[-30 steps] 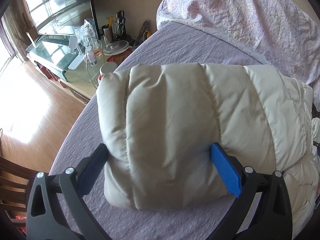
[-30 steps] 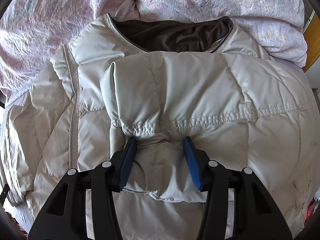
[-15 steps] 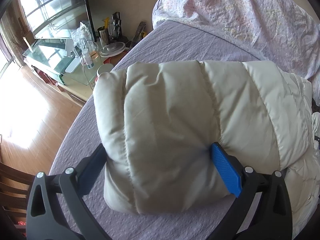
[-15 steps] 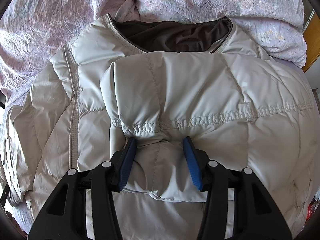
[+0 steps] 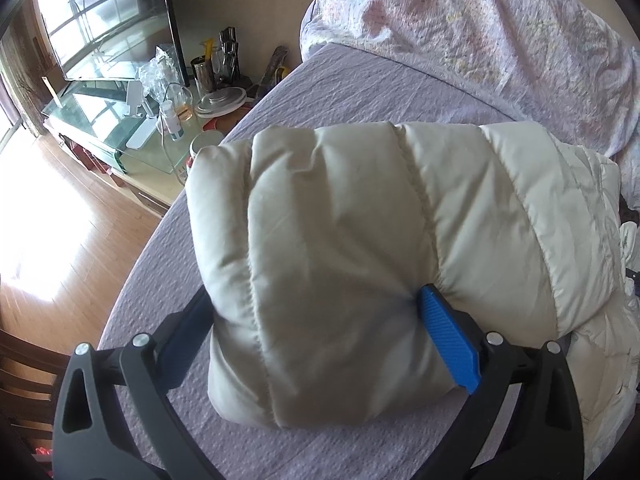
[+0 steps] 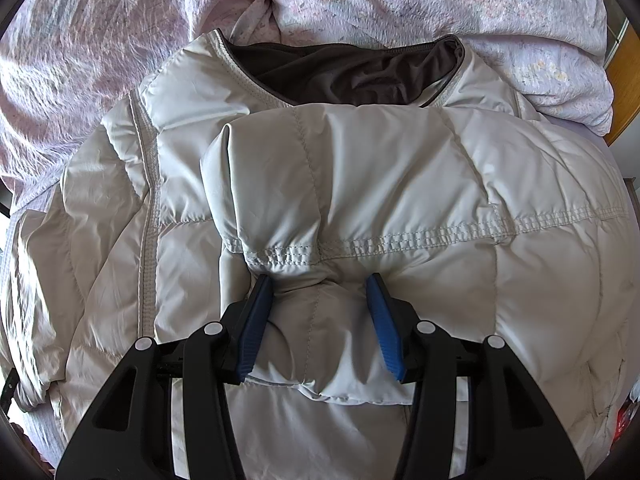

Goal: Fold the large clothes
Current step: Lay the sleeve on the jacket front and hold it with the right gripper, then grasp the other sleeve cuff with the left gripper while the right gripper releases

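A cream puffer jacket [image 6: 400, 168] lies on the bed with its dark-lined collar [image 6: 340, 68] at the far side. My right gripper [image 6: 318, 284] is shut on a folded sleeve cuff of the jacket, held over the jacket's body. In the left wrist view my left gripper [image 5: 316, 300] is shut on a thick folded end of the same jacket [image 5: 360, 220], held just above the purple sheet [image 5: 360, 92]. The blue pads [image 5: 448, 340] press into the padding on both sides.
A rumpled pink floral duvet [image 6: 100, 40] lies behind the jacket and also shows in the left wrist view [image 5: 480, 20]. Left of the bed stands a glass TV stand [image 5: 120, 132] with bottles, cups and a television. Wooden floor [image 5: 60, 220] lies below the bed edge.
The left gripper with its jacket end has shifted slightly toward the bed edge and the TV stand. The right gripper and the sleeve have not moved.
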{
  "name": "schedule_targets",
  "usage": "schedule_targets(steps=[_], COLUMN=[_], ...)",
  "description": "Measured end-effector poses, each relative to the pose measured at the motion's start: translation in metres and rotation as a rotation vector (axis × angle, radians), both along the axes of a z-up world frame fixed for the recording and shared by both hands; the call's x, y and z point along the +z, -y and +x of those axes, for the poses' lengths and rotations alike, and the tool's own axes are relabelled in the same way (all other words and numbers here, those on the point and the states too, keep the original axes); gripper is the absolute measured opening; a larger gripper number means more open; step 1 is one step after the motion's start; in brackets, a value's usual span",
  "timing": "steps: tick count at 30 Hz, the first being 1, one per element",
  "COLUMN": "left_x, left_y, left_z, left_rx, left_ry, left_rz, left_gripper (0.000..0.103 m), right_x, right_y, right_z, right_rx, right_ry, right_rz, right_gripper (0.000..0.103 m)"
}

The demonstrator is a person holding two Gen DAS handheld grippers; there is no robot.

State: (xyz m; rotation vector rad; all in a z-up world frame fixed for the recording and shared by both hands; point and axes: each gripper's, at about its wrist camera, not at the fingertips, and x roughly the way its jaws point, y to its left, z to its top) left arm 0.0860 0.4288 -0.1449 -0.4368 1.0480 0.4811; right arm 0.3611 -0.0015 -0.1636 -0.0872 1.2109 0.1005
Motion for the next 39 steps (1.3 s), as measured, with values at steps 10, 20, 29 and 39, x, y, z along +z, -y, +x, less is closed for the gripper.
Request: schedule_targets(steps=[10, 20, 29, 39], left_x=[0.006, 0.014, 0.04, 0.101], left_y=[-0.013, -0.016, 0.003, 0.065], left_z=[-0.008, -0.012, 0.001, 0.04], left_rx=[0.047, 0.082, 0.08, -0.014], left_ry=[0.036, 0.062, 0.053, 0.15], left_rz=[-0.049, -0.085, -0.027, 0.023], left_gripper=[0.078, 0.025, 0.012, 0.01], right_x=[0.0, 0.0, 0.005, 0.023], right_y=[-0.001, 0.0, 0.009, 0.032], right_z=[0.001, 0.003, 0.004, 0.003], right_rx=[-0.002, 0.002, 0.008, 0.074], right_ry=[0.001, 0.006, 0.009, 0.007], right_rz=[0.0, 0.005, 0.039, 0.094], right_gripper=[0.051, 0.051, 0.053, 0.07])
